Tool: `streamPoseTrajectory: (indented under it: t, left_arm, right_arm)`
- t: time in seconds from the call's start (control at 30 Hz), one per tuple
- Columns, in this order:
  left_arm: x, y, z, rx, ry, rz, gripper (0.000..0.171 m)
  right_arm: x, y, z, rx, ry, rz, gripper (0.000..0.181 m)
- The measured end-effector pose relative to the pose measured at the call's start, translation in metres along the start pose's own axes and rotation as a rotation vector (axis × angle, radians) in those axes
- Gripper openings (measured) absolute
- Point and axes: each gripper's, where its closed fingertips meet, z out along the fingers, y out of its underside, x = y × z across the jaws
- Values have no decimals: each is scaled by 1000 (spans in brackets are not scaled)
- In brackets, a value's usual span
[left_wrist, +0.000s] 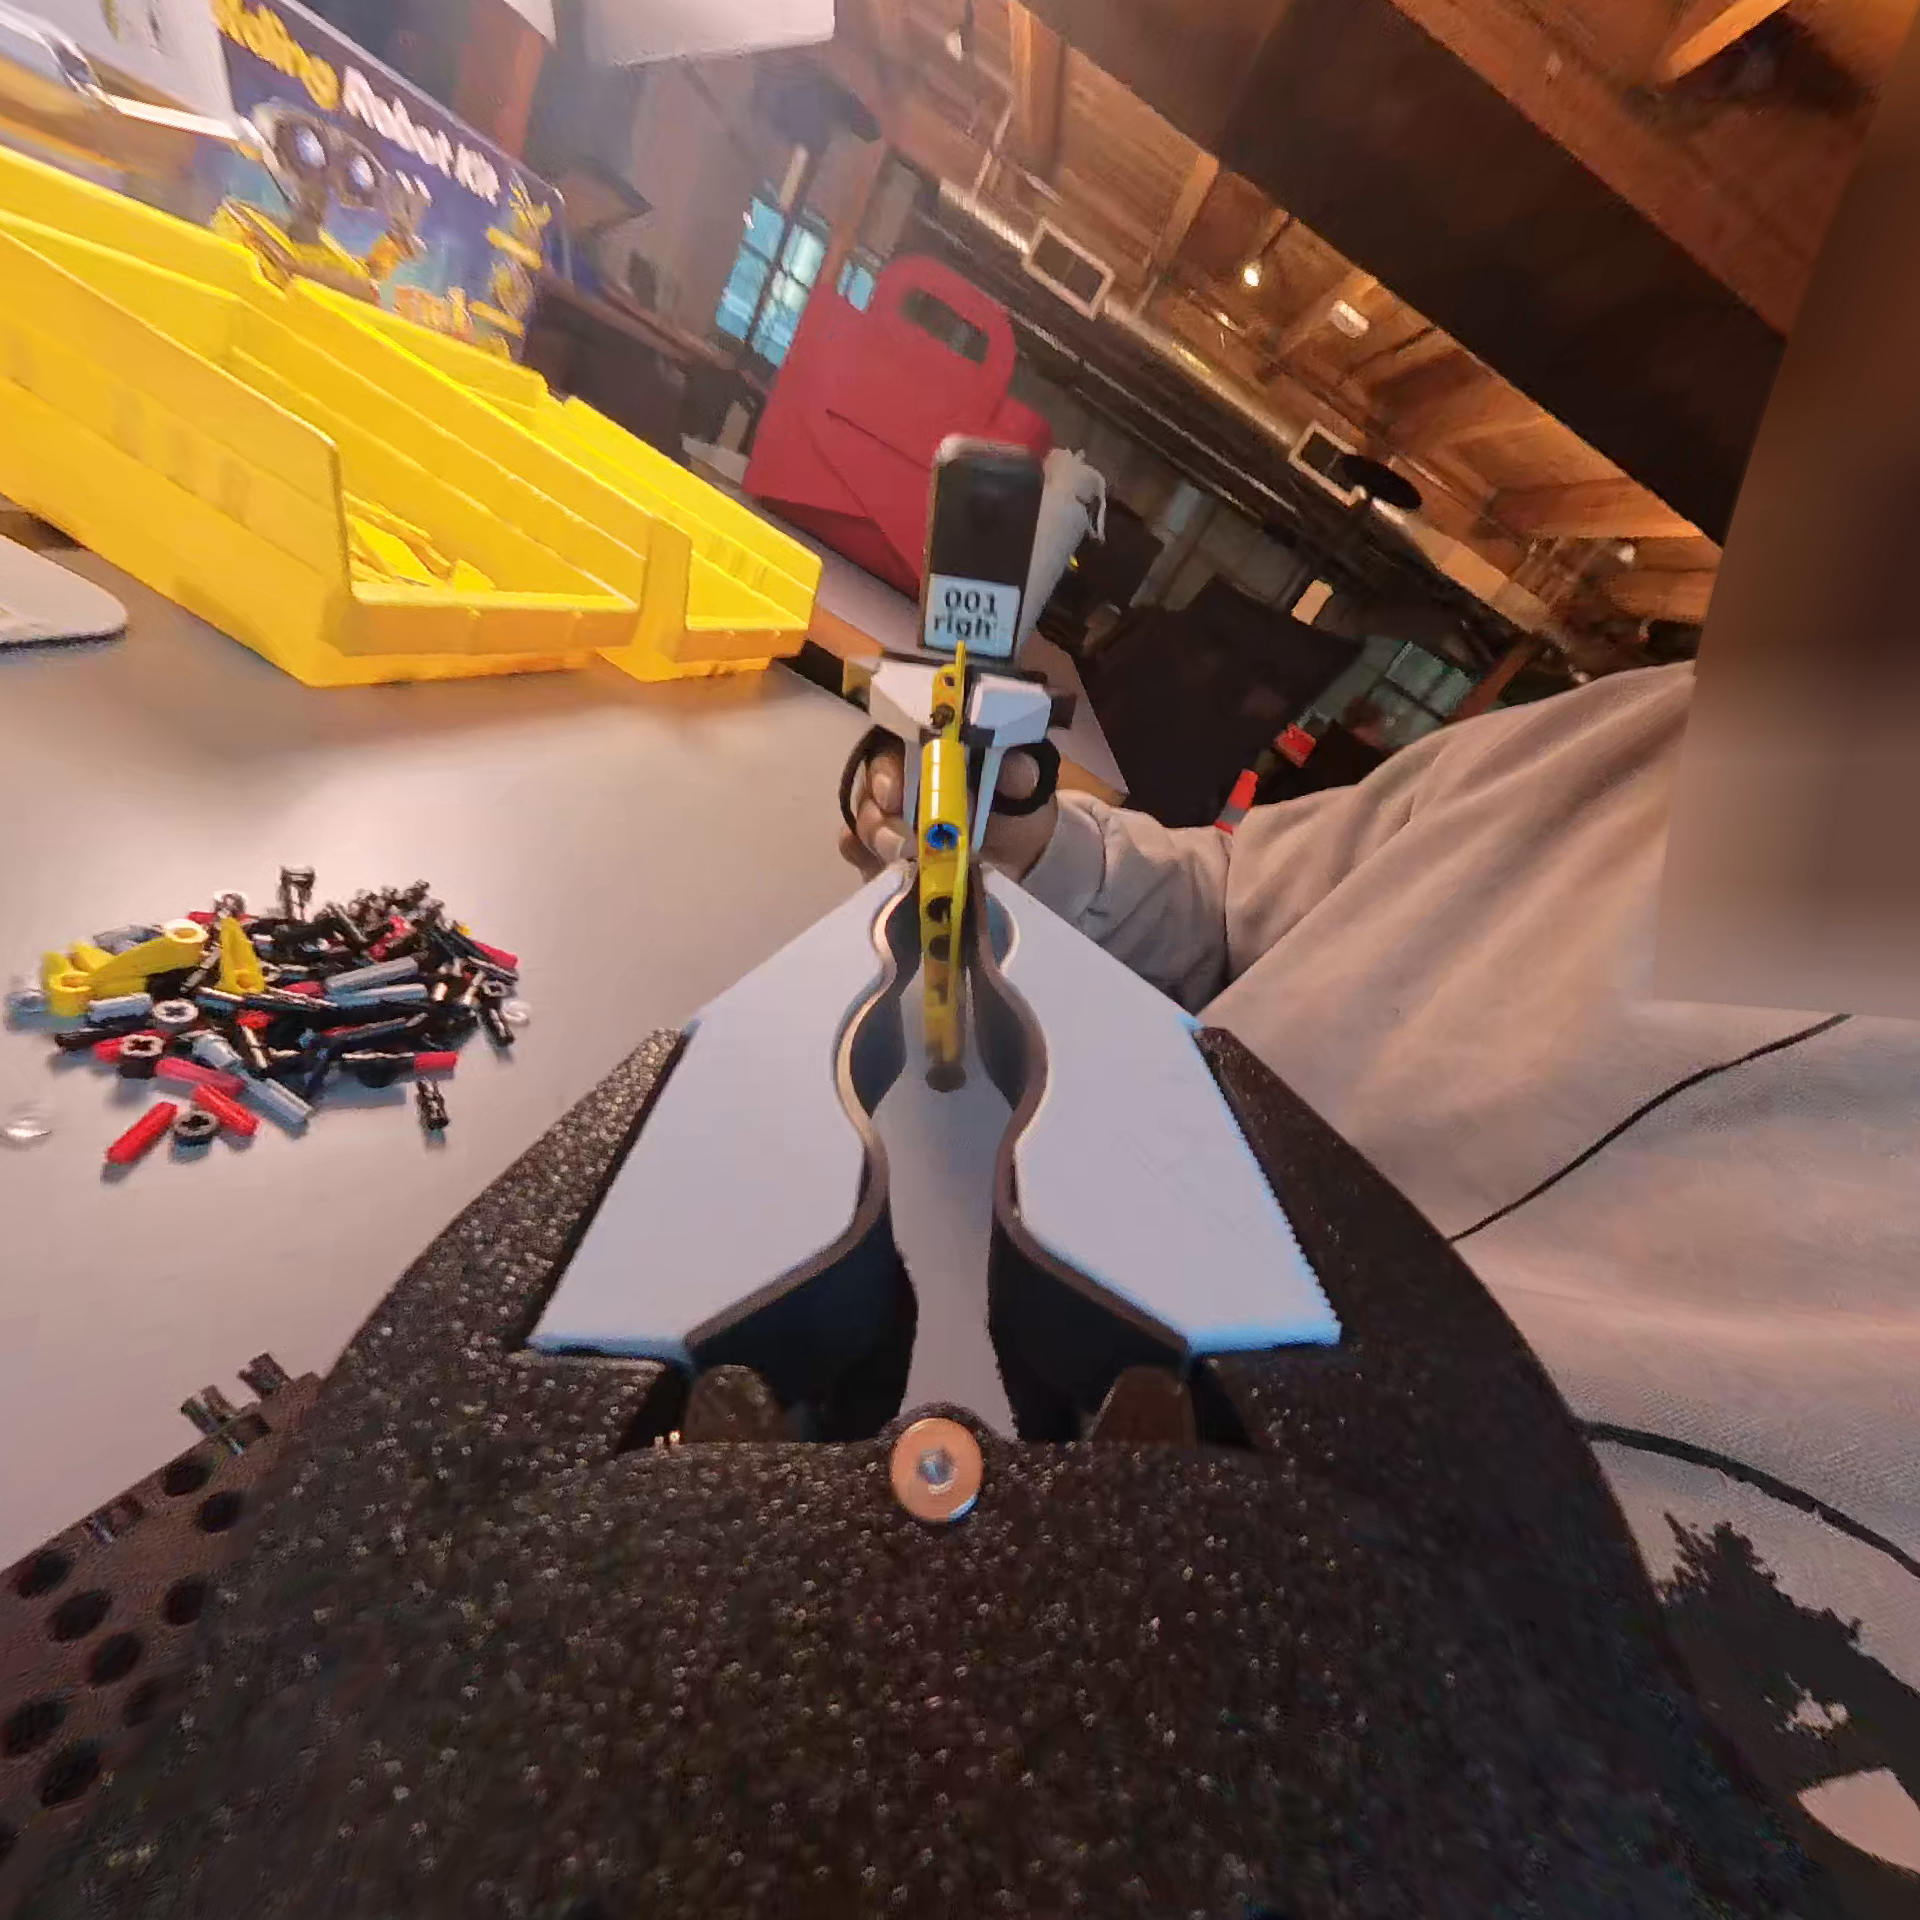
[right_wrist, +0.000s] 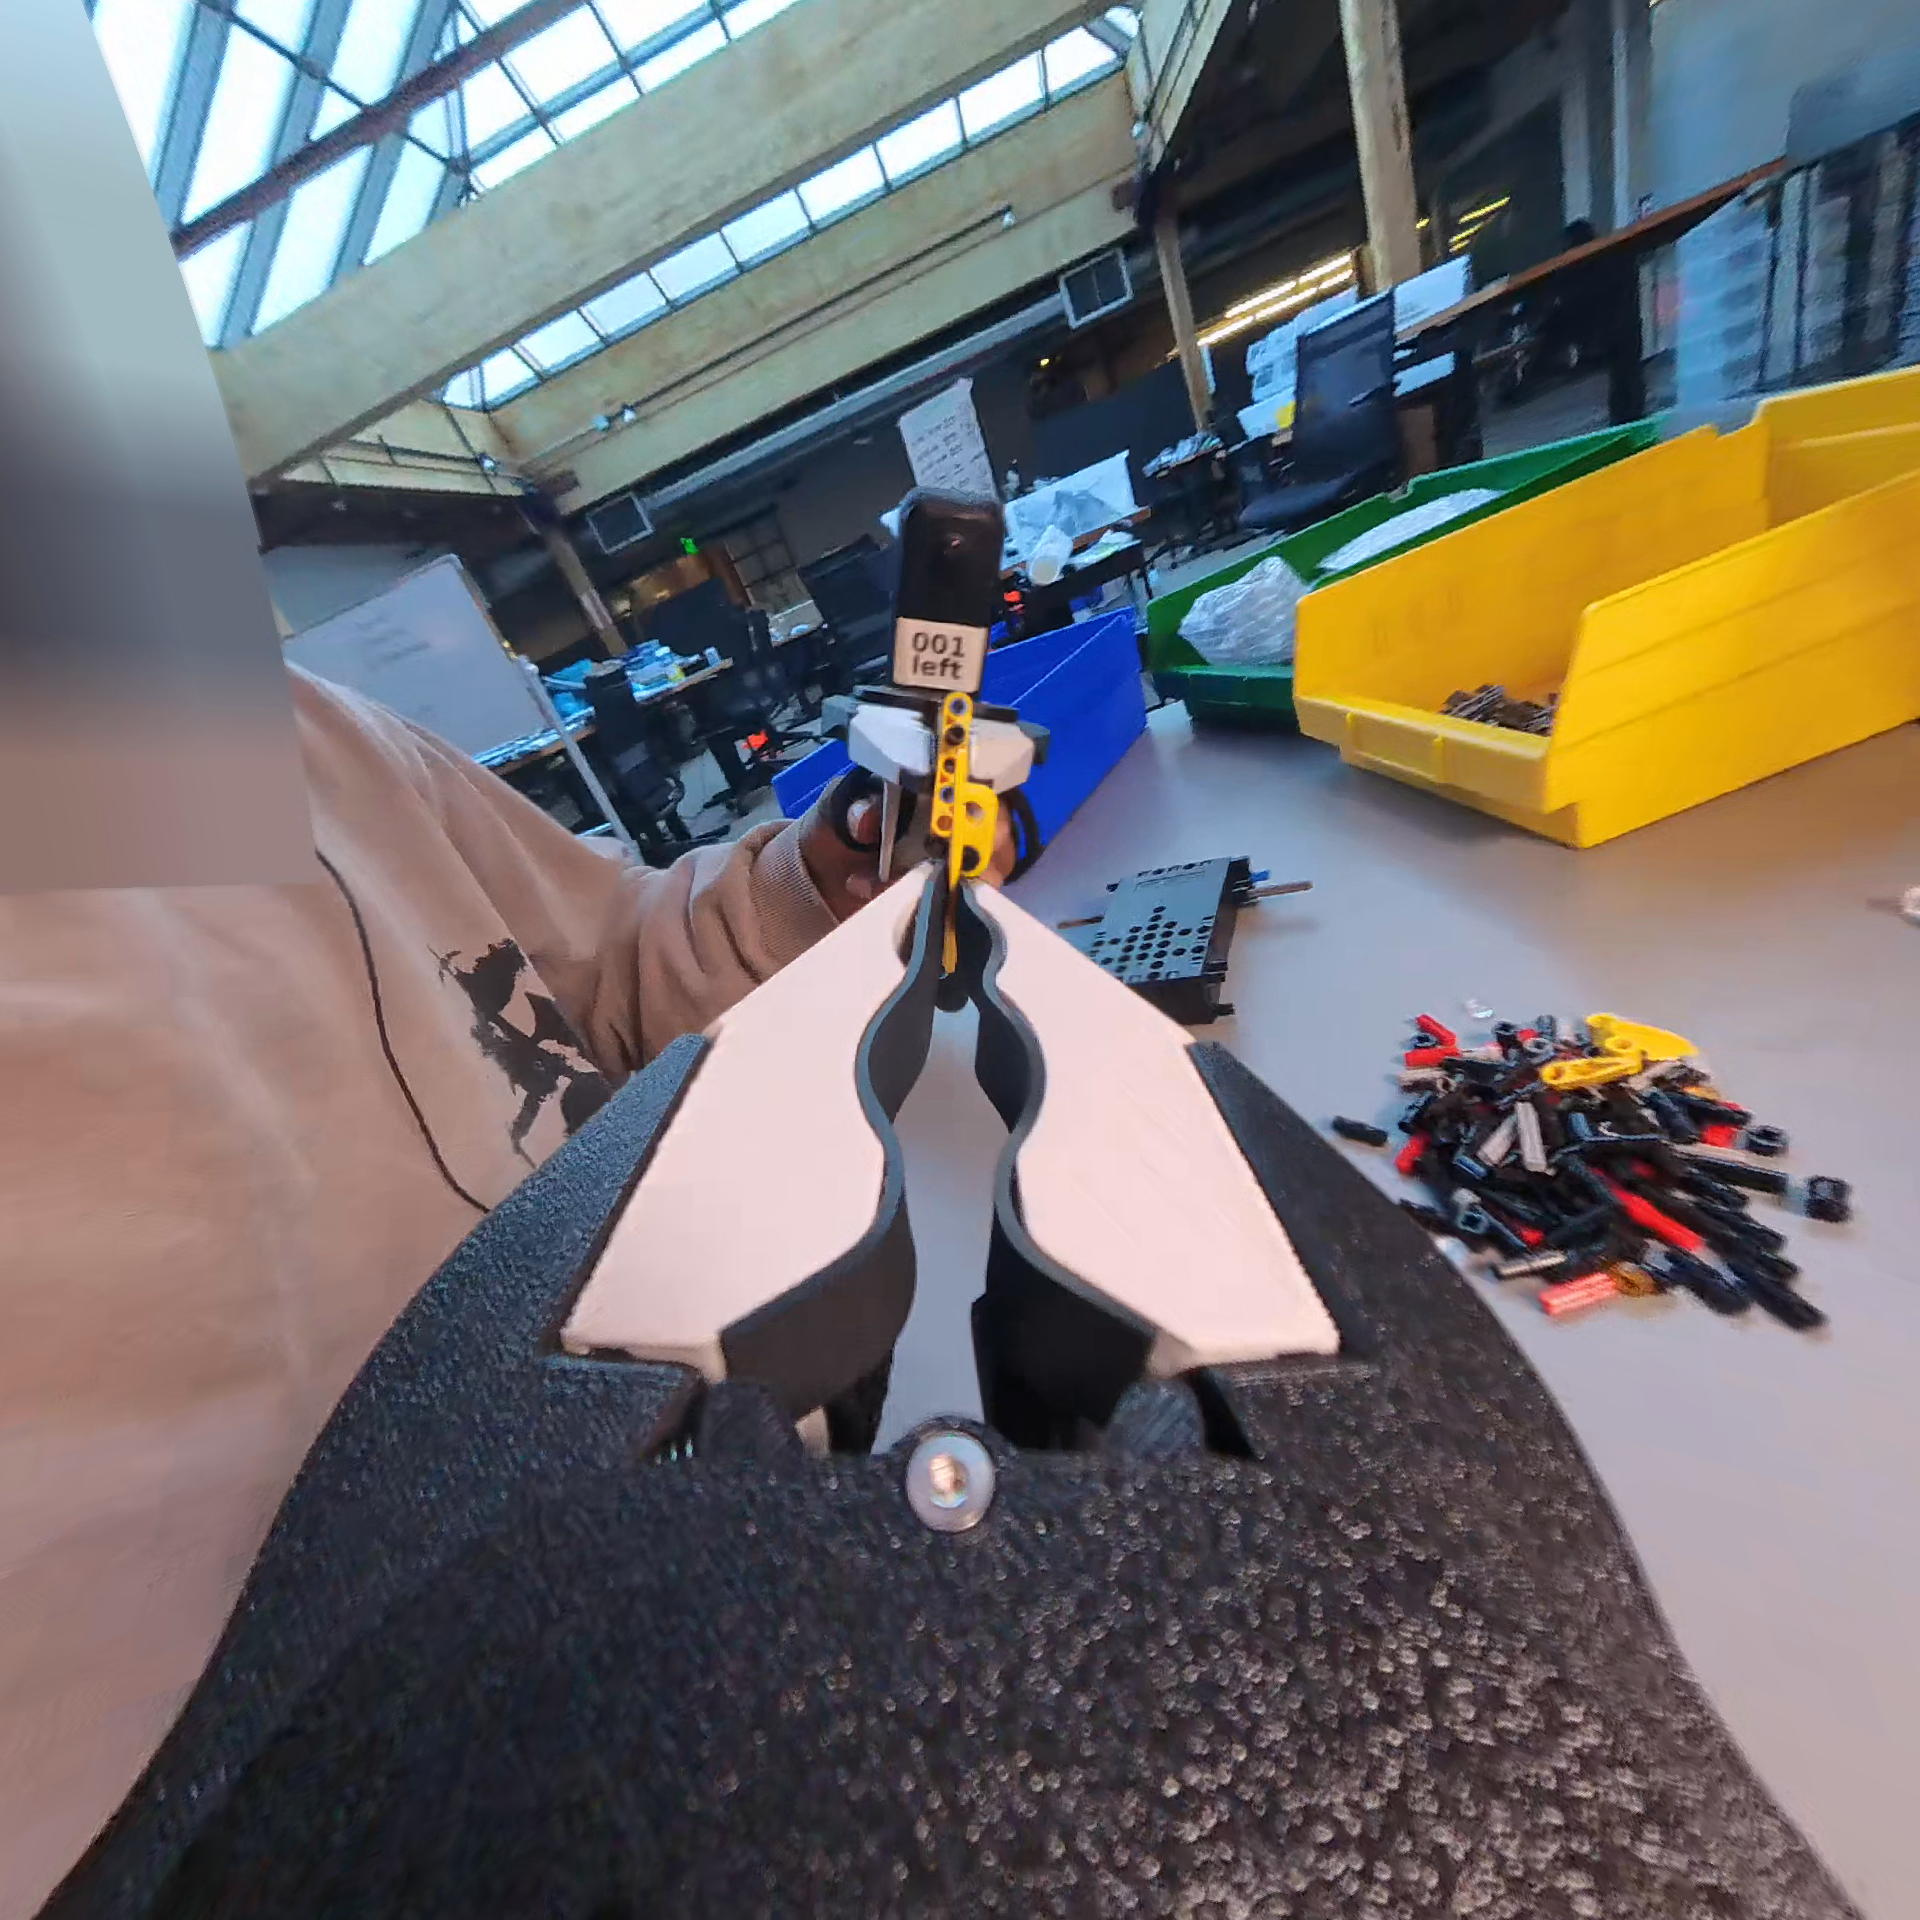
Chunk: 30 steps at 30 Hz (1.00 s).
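The grey table (right_wrist: 1558, 935) fills the right of the right wrist view and the left of the left wrist view. On it, from largest to smallest: stacked yellow bins (left_wrist: 343, 499) at upper left of the left wrist view, one yellow bin (right_wrist: 1621, 665) at upper right of the right wrist view holding small dark parts; a black perforated block (right_wrist: 1164, 935) just right of centre; and a loose pile of small black, red, grey and yellow pieces (right_wrist: 1590, 1164), apart from both tools.

At centre of each frame the two tools face each other, lifted above the table. The left gripper (left_wrist: 940, 935) is closed on a yellow perforated beam (left_wrist: 943, 904). The right gripper (right_wrist: 948, 925) is likewise closed on a yellow piece (right_wrist: 958, 821). Whether both clamp one joined assembly or two separate parts cannot be told.

Risks, as judged: the beam is thin and held edge-on near the tips, so a slight twist of either tool could lever it out. Opposed pulls could separate or bend the joint. A dropped piece could fall into the pile and be lost among similar parts.
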Motion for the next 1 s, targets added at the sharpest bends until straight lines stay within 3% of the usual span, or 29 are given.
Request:
streamPoseTrajectory:
  t: [0.07, 0.23, 0.33, 0.53, 0.6, 0.7, 0.77, 0.9, 1.0]
  left_arm:
    - [-9, 15, 7, -108, -60, 43, 6]
    - [-15, 88, 33, -424, -133, 112, 7]
    - [-9, 92, 42, -424, -109, 107, 7]
    - [-8, 81, 40, -353, -87, 70, 6]
    - [-4, 78, 41, -335, -66, 77, 6]
    - [0, 75, 42, -319, -54, 96, 6]
    - [4, 73, 44, -307, -34, 105, 6]
    - [8, 75, 47, -316, -23, 125, 6]
    - [13, 74, 49, -308, -5, 141, 6]
  right_arm:
    - [1, -2, 1, -9, -14, 19, 0]
    - [-3, 10, 4, -27, -77, 123, 0]
    - [3, 30, 7, -145, -40, 117, 0]
    - [30, 110, -7, -659, 169, -109, 1]
    - [26, 109, -2, -640, 154, -142, 17]
    - [-2, 64, 14, -377, 27, -86, 48]
    - [-13, 45, 19, -275, -15, -61, 43]
    - [-16, 64, 25, -354, -23, -71, 39]
    - [-24, 65, 32, -341, -56, -55, 11]
